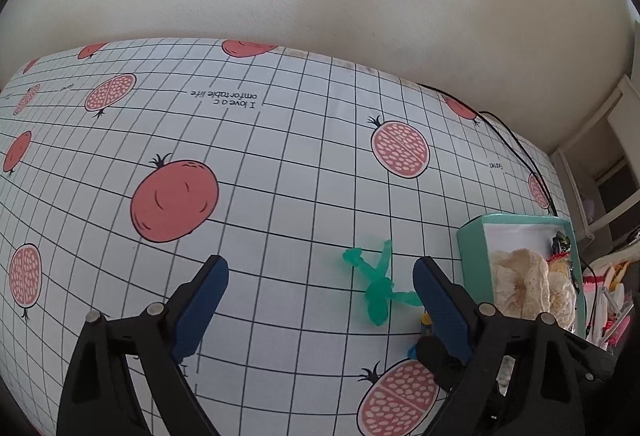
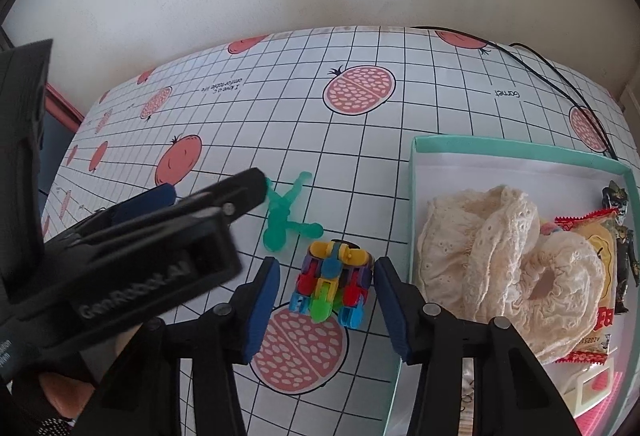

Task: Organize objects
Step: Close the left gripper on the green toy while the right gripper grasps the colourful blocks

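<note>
The multicoloured block toy (image 2: 333, 282) is being seen on the bench (image 2: 360, 156), standing upright between the two spread fingers of the right tool (image 2: 328, 302), with a gap on either side so that neither pad is touching it. It is resting at the far edge of a printed pomegranate, just beside the teal box (image 2: 413, 196). The right tool is being held open and empty.

A translucent green figure (image 1: 378, 284) is being shown lying flat on the gridded cloth, just beyond the block toy and near the box. In the left wrist view it is lying inside the span of the left tool (image 1: 320, 268), close to the right-hand finger, without being touched by it. The left tool is also being held wide open, gripping nothing.

Inside the box, a cream lace cloth (image 2: 500, 256) is being seen bunched up, with a snack packet (image 2: 600, 236) partly tucked under it and a small dark figurine (image 2: 622, 236) lying along the far right wall. A black cable (image 2: 560, 76) is being seen running across the bench behind the box
</note>
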`<state>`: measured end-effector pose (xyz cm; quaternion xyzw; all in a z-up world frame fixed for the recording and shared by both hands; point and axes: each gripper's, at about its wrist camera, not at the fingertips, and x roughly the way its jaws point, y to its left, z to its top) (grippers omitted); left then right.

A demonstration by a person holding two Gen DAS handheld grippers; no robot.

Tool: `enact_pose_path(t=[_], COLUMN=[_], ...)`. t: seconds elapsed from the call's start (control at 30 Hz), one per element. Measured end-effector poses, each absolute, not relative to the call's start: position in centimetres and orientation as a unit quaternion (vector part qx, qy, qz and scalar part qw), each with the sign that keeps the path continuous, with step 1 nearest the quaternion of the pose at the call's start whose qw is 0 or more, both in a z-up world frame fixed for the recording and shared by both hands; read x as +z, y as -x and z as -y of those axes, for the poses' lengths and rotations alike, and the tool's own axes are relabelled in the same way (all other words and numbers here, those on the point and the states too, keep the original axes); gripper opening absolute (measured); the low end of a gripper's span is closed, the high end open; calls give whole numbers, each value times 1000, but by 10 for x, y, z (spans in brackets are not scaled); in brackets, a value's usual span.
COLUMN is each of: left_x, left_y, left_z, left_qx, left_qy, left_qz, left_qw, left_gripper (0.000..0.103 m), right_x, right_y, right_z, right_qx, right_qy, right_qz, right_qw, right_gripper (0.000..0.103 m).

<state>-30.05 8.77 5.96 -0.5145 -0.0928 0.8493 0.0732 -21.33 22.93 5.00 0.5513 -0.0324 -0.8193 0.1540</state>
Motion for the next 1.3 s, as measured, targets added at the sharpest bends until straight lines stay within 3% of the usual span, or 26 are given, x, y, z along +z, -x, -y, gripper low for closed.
enact_pose_path(t=[0.33,0.4,0.67,0.8,0.93,1.03,1.3], left_x=[42,41,39,39,39,40,42], left_y=[302,301,299,299,298,297,299], left_z=[-108,-110,-115,-118,-121,-118,-116], left_qx=[843,843,847,845,843,840,843], left_qy=[526,528,522,521,522,523,524], left_qz=[70,66,64,70,67,76,62], left_qw=[81,81,85,98,110,121,109], left_gripper=[81,68,54,37,31,20,16], right_x=[43,43,40,39,38,38,40], right_y=[214,214,215,215,215,215,215], right_z=[-230,-230,-229,-229,-229,-230,-230], right_qx=[-810,-810,-809,-809,-809,-809,-810], right_qy=[-561,-561,-562,-563,-563,-563,-561], right_qz=[38,38,43,45,44,44,42], right_qw=[165,166,165,164,165,165,164], right_gripper=[45,45,44,43,41,40,40])
